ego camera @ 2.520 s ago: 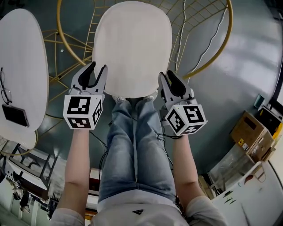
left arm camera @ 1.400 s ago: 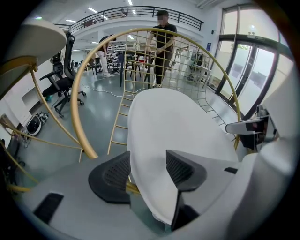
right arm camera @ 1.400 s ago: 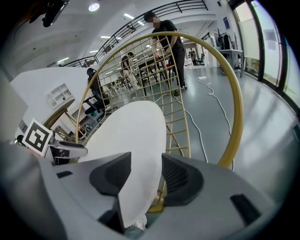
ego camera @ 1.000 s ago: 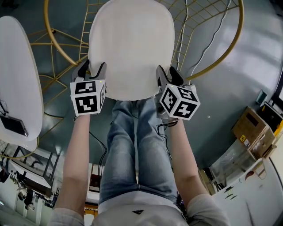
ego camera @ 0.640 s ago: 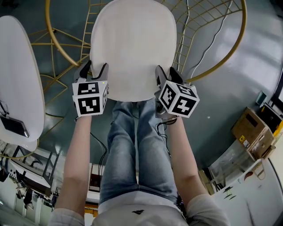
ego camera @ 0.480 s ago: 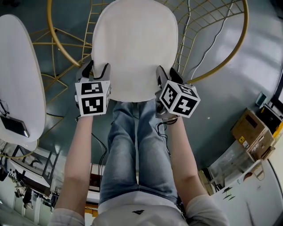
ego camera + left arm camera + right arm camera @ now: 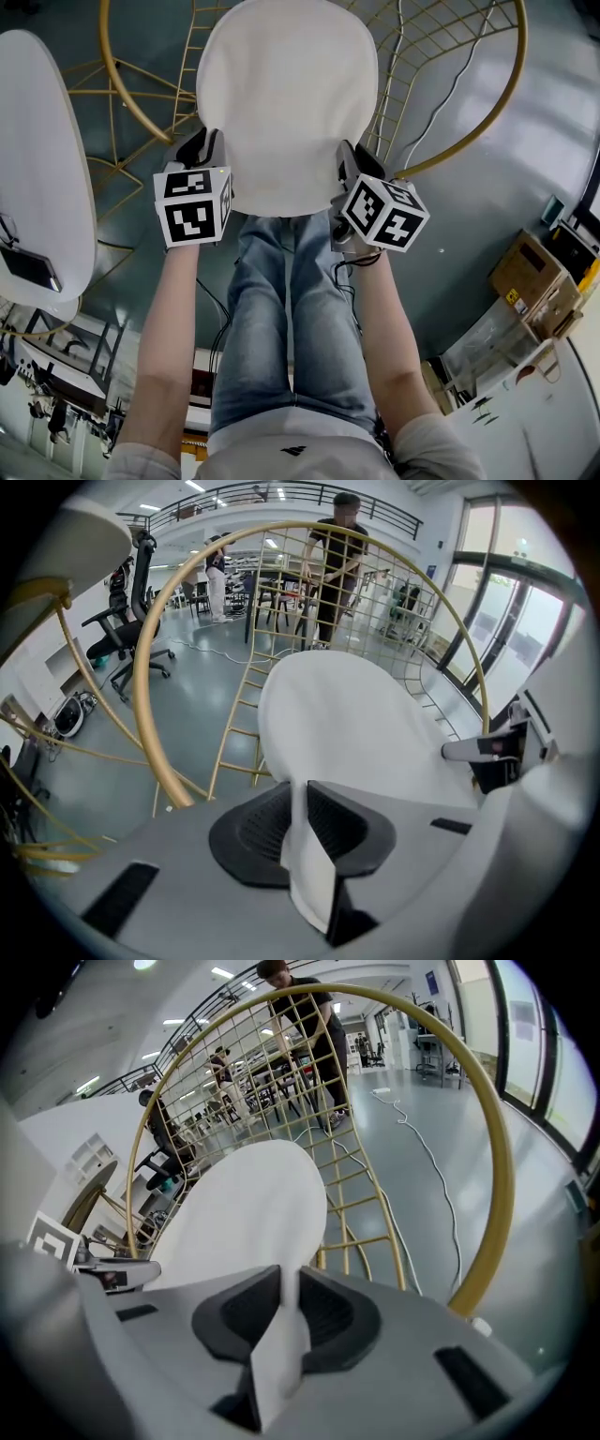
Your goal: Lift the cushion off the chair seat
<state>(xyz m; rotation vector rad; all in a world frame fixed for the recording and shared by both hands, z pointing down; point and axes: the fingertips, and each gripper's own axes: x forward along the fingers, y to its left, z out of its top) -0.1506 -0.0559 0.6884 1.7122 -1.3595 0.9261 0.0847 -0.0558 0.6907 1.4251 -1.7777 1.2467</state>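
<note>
Grey floor (image 7: 525, 141), gold wire chair (image 7: 120, 89): cushion (image 7: 286, 103) flat on seat.
Vs earlier: L gripper (image 7: 202, 142) & R gripper (image 7: 349, 157) jaws, wide before, just closed narrow, pinching cushion's side edges; long axis pointing away from wearer.

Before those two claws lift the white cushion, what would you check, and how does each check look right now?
1. Left claw has a hold: ok. Its jaws have just been closing and now pinch the cushion at its edge.
2. Right claw has a hold: ok. Its jaws have just been closing too, with the opposite edge between them.
3. Holds are balanced: ok, one on each side, roughly level with each other.
4. Cushion top bare: ok.
5. Cushion free of the gold chair frame: cannot tell, its underside is hidden.
</note>
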